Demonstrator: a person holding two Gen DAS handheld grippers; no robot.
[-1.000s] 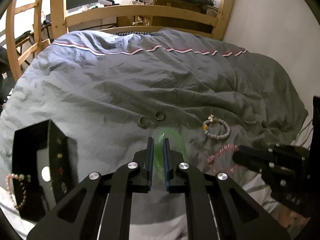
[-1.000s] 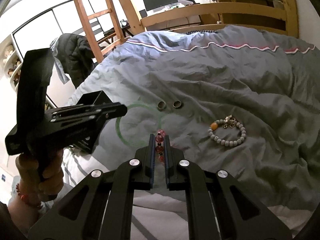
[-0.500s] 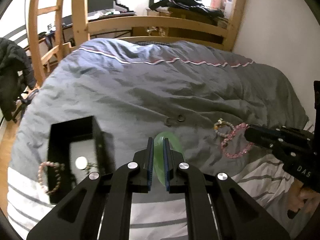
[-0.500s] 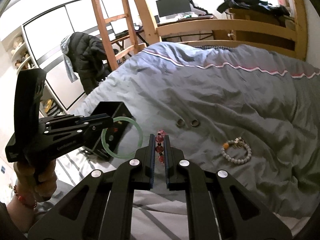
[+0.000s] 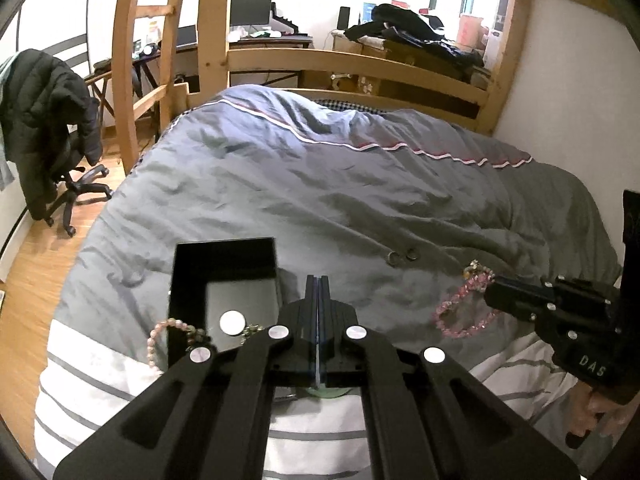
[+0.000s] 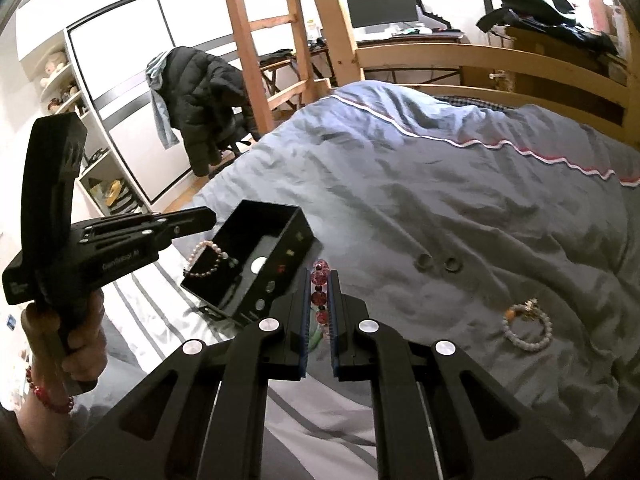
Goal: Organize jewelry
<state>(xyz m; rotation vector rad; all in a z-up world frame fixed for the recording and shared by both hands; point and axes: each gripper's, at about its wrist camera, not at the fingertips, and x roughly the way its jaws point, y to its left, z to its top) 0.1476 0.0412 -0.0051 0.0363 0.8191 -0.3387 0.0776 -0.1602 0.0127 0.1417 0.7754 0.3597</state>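
Open duvet (image 5: pixel 320 184) beyond the black box (image 5: pixel 224 264) (two rings (image 5: pixel 402 257) lie there).

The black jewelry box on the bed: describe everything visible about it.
The black jewelry box is an open, glossy rectangular tray with tall walls, resting on the grey duvet. Its outer side carries a row of small stickers or gems. A round pale reflection shows on its floor. A pink pearl bracelet drapes over its near wall, half inside and half out.

I'm working in a home bedroom: a wooden loft bed (image 5: pixel 352 60) with grey duvet (image 5: pixel 320 184), a desk monitor (image 6: pixel 380 0), a jacket-draped chair (image 6: pixel 200 96).
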